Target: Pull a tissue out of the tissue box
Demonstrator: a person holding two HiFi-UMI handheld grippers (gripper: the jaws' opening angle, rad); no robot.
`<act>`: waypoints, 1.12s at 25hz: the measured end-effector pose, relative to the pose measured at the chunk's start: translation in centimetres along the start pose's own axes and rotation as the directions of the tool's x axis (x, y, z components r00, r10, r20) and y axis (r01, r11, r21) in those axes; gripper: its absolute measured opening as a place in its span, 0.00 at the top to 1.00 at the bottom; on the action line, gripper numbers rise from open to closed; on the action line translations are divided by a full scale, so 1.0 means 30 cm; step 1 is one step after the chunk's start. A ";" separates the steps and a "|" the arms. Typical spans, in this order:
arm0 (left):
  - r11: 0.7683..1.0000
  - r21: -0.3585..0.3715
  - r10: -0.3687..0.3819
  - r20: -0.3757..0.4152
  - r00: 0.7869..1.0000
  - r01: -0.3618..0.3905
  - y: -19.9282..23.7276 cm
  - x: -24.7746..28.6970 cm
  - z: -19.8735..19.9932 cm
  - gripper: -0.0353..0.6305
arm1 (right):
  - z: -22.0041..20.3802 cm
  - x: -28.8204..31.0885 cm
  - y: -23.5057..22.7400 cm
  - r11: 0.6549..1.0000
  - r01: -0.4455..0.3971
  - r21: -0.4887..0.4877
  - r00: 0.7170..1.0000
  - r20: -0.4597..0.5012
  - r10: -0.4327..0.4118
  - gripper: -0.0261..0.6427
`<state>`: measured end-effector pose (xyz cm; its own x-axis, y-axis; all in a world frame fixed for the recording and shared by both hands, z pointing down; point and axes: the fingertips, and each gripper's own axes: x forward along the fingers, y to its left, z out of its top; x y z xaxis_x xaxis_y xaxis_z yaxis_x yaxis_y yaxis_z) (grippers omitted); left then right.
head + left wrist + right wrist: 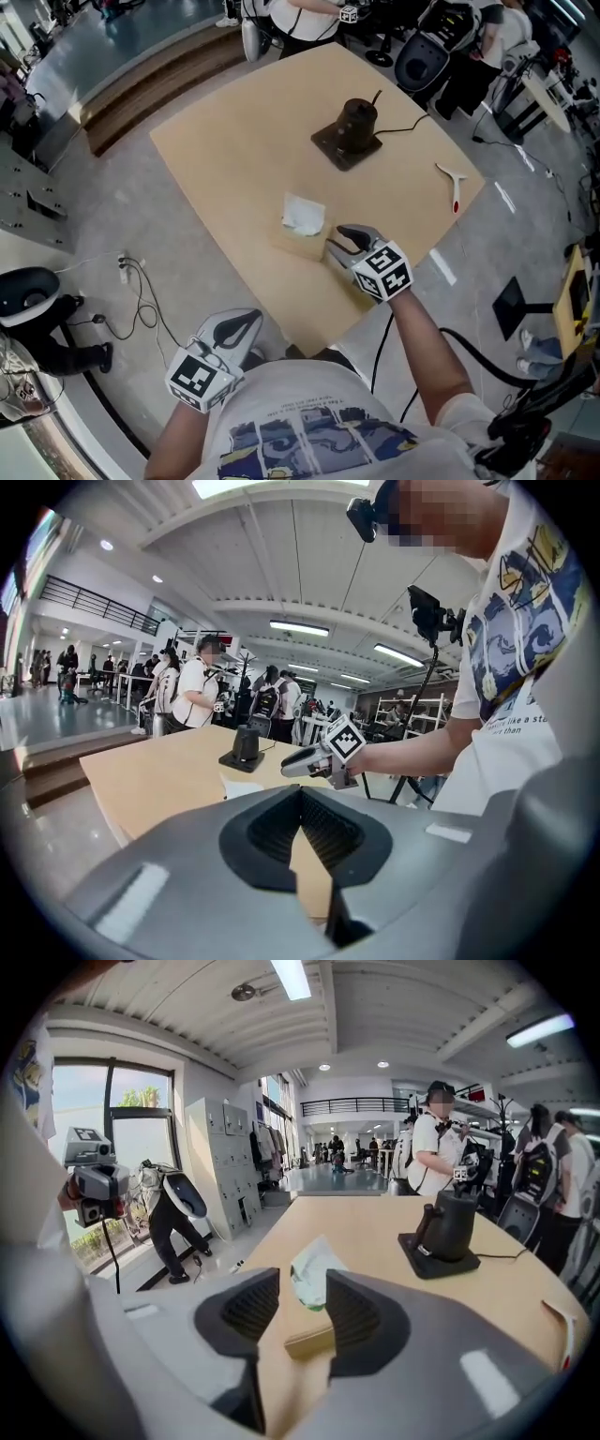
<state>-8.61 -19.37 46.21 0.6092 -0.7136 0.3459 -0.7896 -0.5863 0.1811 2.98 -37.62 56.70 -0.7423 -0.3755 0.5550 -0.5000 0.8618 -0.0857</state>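
Reach step. Our right gripper: wide, empty, just beside tissue box; next we pinch its tissue. Left gripper: closed, empty.

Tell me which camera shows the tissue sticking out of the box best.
The right gripper view: the tissue stands upright above the tissue box, seen between the open jaws. The head view shows it from above as a white patch; the left gripper view shows only a pale sliver.

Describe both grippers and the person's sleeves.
The left gripper and right gripper are light grey shells with black ribbed pads, each bearing a white cube of black square markers. A black cable trails from the right. Short white sleeves, printed T-shirt.
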 end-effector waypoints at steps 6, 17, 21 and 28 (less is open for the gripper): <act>0.999 -0.016 0.039 -0.033 0.999 -0.040 0.009 0.044 -0.004 0.94 | -0.015 0.103 -0.131 0.996 -0.048 0.074 0.999 -0.008 0.049 0.74; 0.996 -0.055 0.072 -0.091 0.993 -0.077 0.017 0.088 -0.039 0.94 | -0.075 0.276 -0.276 0.949 -0.136 0.286 0.989 -0.019 0.147 0.70; 0.993 -0.077 0.081 -0.101 0.992 -0.089 0.019 0.097 -0.035 0.94 | -0.098 0.317 -0.295 0.910 -0.188 0.370 0.979 0.001 0.202 0.69; 0.991 -0.107 0.069 -0.133 0.989 -0.084 0.017 0.110 -0.083 0.94 | -0.128 0.383 -0.313 0.815 -0.279 0.507 0.954 0.054 0.293 0.69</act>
<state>-7.17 -21.05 49.74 0.5379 -0.6954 0.4766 -0.8412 -0.4801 0.2489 0.86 -48.71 67.05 -0.8793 -0.1239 0.4600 -0.4266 0.6344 -0.6447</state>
